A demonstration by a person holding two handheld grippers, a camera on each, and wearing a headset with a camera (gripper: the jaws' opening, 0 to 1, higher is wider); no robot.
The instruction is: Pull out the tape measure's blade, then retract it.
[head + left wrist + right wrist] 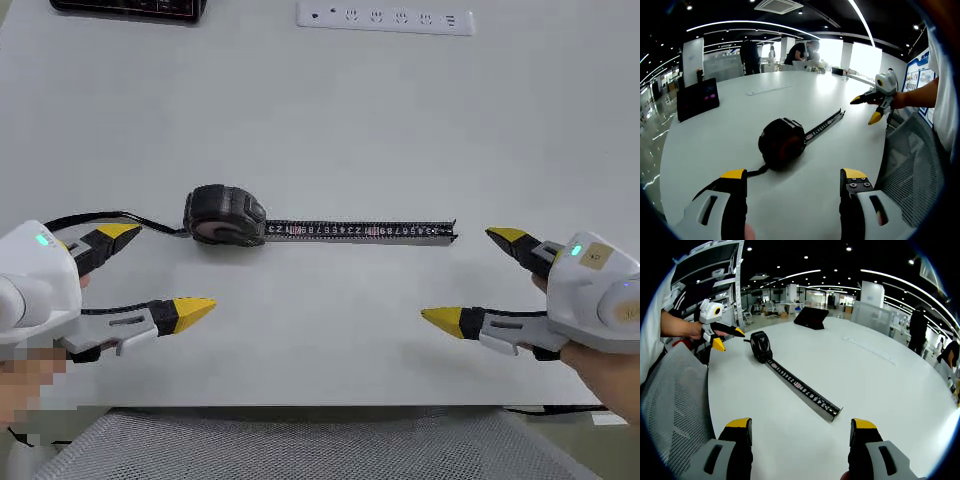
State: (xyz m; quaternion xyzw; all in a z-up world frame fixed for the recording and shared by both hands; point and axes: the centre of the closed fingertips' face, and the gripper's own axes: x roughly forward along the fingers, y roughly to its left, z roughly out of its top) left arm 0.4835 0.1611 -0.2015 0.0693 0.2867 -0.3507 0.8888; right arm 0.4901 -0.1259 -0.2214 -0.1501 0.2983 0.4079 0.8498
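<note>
- White tabletop [320, 130] takes up most of your head view. The grey mesh of a chair [300, 445] crosses the bottom edge, nearest to you.
- Your left hand-held gripper [166, 268] sits at the lower left of the head view. Its jaws are spread wide and hold nothing, and the yellow tips point right.
- Your right hand-held gripper [462, 275] mirrors it at the lower right, jaws likewise wide apart and empty, tips pointing left.
- A little further up the frame, the tape measure [224, 215] lies on the tabletop left of centre. Its dark case [212, 208] is apart from both hand-held grippers and nearer your left one.
- The blade [360, 231] is extended and lies flat, running right from the case. Its hook end [453, 231] stops near the upper tip of your right hand-held gripper without touching it.
- A black strap [110, 217] runs from the case's left side toward the left edge, just beside your left hand-held gripper's upper jaw. You cannot tell whether they touch.
- In the left gripper view, the case sits mid-frame ahead of the open jaws, and the blade runs to the upper right.
- In the right gripper view, the hook end lies nearest, and the blade runs away to the upper left.
- Further off, a white power strip [385, 18] lies along the top edge of the head view, and a dark flat device [128, 8] sits in the upper left corner.
- Beyond the tabletop, the left gripper view shows an open office with light strips [740, 23] on the ceiling and people [800, 52] at the far side.
</note>
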